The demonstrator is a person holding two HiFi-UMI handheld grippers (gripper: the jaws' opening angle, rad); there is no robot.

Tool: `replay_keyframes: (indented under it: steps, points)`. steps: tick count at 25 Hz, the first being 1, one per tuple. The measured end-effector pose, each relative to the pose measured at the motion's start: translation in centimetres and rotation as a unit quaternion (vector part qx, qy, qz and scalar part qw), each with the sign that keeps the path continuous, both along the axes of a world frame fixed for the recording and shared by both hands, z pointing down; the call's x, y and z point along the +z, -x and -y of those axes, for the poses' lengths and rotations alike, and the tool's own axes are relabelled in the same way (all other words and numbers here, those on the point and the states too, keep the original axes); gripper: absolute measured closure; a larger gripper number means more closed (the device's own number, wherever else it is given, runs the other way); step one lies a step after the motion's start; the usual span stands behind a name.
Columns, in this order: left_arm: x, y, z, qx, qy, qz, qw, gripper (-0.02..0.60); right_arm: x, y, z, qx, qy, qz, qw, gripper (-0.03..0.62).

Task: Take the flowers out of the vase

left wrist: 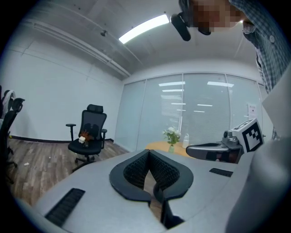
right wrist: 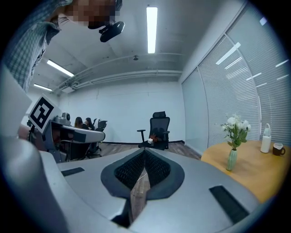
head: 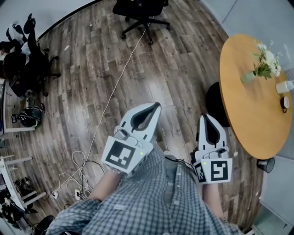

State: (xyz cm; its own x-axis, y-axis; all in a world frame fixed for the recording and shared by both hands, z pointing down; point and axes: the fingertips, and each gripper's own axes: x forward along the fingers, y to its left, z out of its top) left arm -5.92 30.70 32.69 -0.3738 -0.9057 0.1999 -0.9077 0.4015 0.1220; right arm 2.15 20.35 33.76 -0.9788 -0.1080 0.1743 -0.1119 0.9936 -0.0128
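A small pale green vase [head: 248, 76] with white flowers [head: 266, 59] stands on a round wooden table [head: 243, 114] at the right of the head view. Both grippers hang over the wooden floor, well short of the table. My left gripper [head: 154, 106] is shut and holds nothing. My right gripper [head: 205, 117] is also shut and holds nothing, and is the closer one to the table edge. The left gripper view shows the flowers [left wrist: 172, 134] far ahead, beyond the closed jaws [left wrist: 148, 153]. In the right gripper view the vase [right wrist: 232, 159] stands at the right, past the closed jaws [right wrist: 144, 150].
A white bottle [head: 285, 86] and a cup [head: 285, 103] stand on the table near the vase. A black office chair [head: 140, 11] stands far ahead, and more chairs are at the left. Cables [head: 78, 172] lie on the floor. A dark cylinder [head: 266, 164] sits by the table.
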Motion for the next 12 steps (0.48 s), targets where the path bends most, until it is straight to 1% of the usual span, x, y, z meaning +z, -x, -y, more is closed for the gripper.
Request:
replay_keyframes:
  steps: [4,8,10,12]
  points:
    - [-0.6,4.0,1.3,0.022,-0.003,0.013,0.9997,0.575,-0.2,3.5,1.0,0.023,0.003,0.002,1.000,0.585]
    - [-1.2,7.3,1.9,0.034,-0.017,0.026,0.9989,0.575,-1.4,6.7,1.4,0.038,0.007,0.028,0.999,0.585]
    - [-1.5,8.6,1.9,0.040,-0.024,0.027,0.9985,0.575,-1.6,7.8,1.5,0.051,0.004,0.033,0.998,0.585]
    - [-1.3,9.6,1.9,0.049,-0.024,0.023,0.9983,0.575,-1.5,8.2,1.8,0.067,-0.006,0.026,0.997,0.585]
